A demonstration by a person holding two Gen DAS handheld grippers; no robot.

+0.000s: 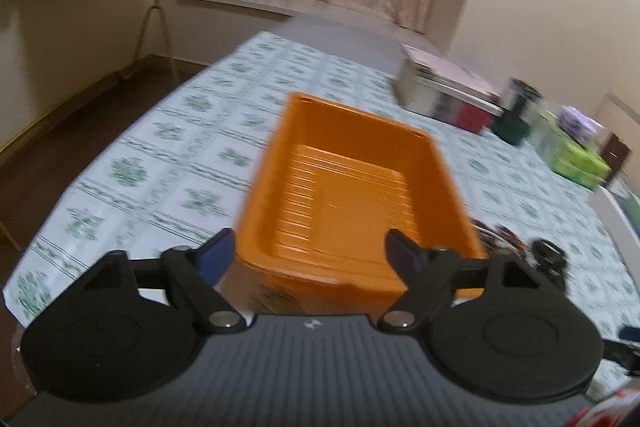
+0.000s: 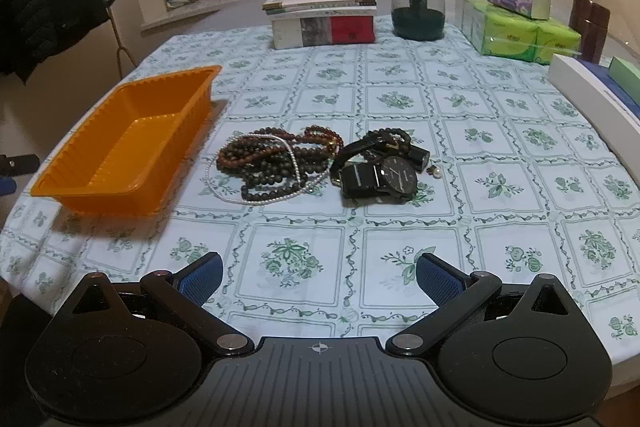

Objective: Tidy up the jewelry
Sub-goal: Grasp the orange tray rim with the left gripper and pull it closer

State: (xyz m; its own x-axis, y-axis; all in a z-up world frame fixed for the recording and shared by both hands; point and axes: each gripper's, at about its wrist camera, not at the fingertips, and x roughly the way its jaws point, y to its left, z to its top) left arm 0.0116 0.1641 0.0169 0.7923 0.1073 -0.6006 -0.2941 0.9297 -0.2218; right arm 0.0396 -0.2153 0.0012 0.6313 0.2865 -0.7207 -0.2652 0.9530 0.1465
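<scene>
Green-flowered cloth covers your counter (image 2: 400, 99), where the empty orange plastic tray (image 2: 132, 143) sits left of a heap of dark bead strands (image 2: 268, 163) and black wristwatches (image 2: 380, 171). Your left gripper (image 1: 310, 253) has its jaws apart around the tray's near rim, not visibly pressing it. Your right gripper (image 2: 318, 277) hangs with jaws apart, empty, short of the jewelry.

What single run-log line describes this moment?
left gripper: open, over orange tray | tray: empty | right gripper: open | bead pile, watches: on tablecloth
</scene>
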